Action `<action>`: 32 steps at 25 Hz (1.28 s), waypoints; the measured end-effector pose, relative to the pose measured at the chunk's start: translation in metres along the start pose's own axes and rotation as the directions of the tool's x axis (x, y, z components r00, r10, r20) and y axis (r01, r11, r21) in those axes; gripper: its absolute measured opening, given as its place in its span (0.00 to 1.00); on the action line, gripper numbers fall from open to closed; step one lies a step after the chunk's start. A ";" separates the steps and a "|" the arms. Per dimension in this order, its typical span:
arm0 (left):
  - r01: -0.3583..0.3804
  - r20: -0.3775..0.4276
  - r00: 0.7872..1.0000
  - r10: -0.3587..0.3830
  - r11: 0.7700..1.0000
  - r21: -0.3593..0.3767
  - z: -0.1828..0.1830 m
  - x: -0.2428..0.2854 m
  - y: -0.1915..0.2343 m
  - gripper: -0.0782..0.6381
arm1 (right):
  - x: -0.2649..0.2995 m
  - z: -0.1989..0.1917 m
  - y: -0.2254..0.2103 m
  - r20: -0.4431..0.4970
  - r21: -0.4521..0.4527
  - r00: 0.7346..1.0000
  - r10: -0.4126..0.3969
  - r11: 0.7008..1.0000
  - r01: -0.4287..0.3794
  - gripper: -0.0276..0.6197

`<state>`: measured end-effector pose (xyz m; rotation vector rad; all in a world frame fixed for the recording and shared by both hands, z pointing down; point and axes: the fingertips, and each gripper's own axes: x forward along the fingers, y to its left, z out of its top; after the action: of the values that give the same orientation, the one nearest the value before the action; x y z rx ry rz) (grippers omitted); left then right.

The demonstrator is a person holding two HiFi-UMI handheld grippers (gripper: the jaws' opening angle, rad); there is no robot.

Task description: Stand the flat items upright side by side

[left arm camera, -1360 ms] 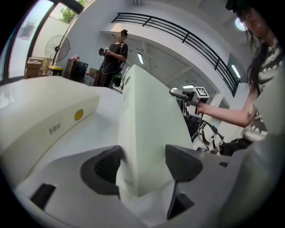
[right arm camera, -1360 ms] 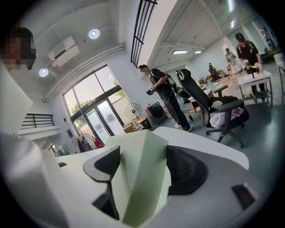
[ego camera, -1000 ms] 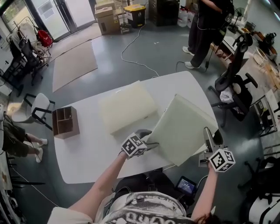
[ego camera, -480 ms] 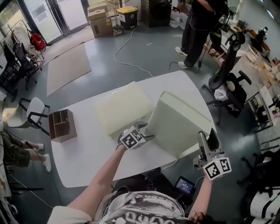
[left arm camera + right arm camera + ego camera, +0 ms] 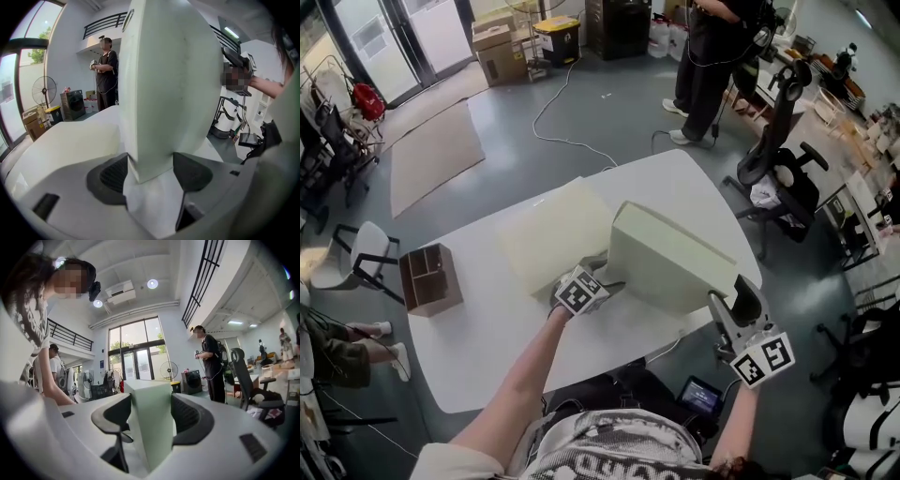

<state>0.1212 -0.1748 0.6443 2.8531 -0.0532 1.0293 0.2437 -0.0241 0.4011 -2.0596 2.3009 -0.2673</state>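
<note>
One upright foam slab (image 5: 670, 262) stands on the bench (image 5: 487, 347). My left hand-held gripper (image 5: 605, 270) clamps its 9 o'clock end, and my right hand-held gripper (image 5: 741, 295) is closing on the 4 o'clock corner. Next up, I'd guess: steady it, then raise the flat foam slab (image 5: 548, 234) at 10 o'clock.

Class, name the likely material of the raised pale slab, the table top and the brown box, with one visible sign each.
Raised slab: probably foam; matte cream, thick, soft-looking edges.
Table top: white laminate or painted board; smooth, slight sheen.
Brown box: seemingly wood; dark matte brown, thin dividers.
</note>
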 end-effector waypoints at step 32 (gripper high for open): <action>-0.169 0.190 0.948 0.254 0.912 -0.375 -0.022 -0.068 -0.057 0.46 | 0.013 -0.043 0.008 -0.164 -0.036 0.922 0.351 0.932 -0.361 0.63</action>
<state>0.0585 -0.1160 0.6125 2.6523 -0.5269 0.6227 0.2278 -0.0317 0.4430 -1.6481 2.7531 -0.3487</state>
